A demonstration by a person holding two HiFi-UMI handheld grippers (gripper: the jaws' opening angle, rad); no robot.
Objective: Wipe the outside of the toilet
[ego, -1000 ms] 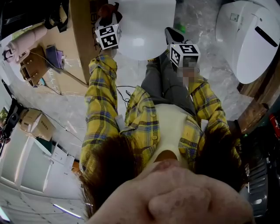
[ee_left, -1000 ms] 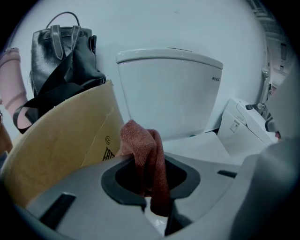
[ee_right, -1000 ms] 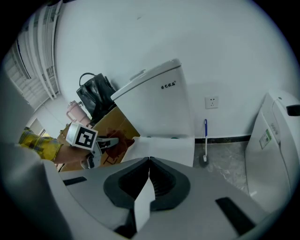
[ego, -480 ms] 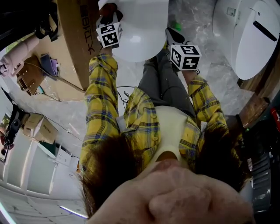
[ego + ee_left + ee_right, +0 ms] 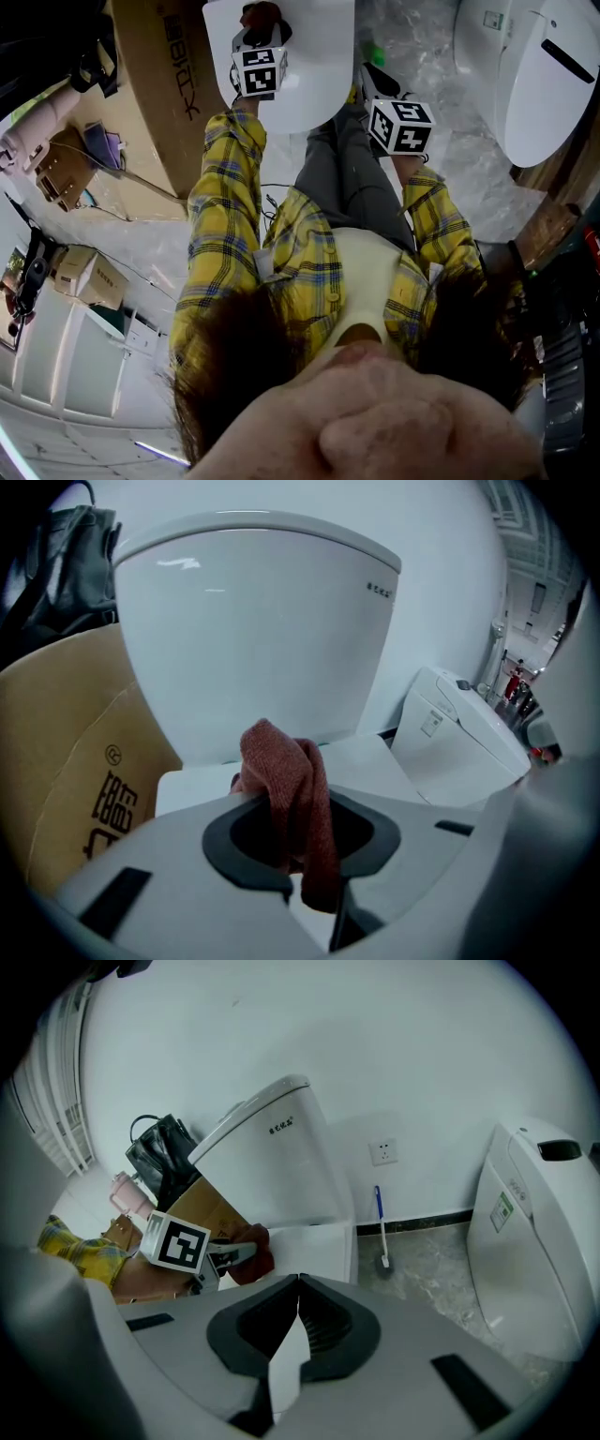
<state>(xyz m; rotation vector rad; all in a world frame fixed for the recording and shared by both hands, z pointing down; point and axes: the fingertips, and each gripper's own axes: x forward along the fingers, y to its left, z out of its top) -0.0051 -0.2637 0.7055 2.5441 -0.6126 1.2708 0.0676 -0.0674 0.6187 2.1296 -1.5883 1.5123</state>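
A cloth is being clamped by the left gripper over the toilet for wiping. The right gripper, jaws together and empty, is being held clear at 4 o'clock.
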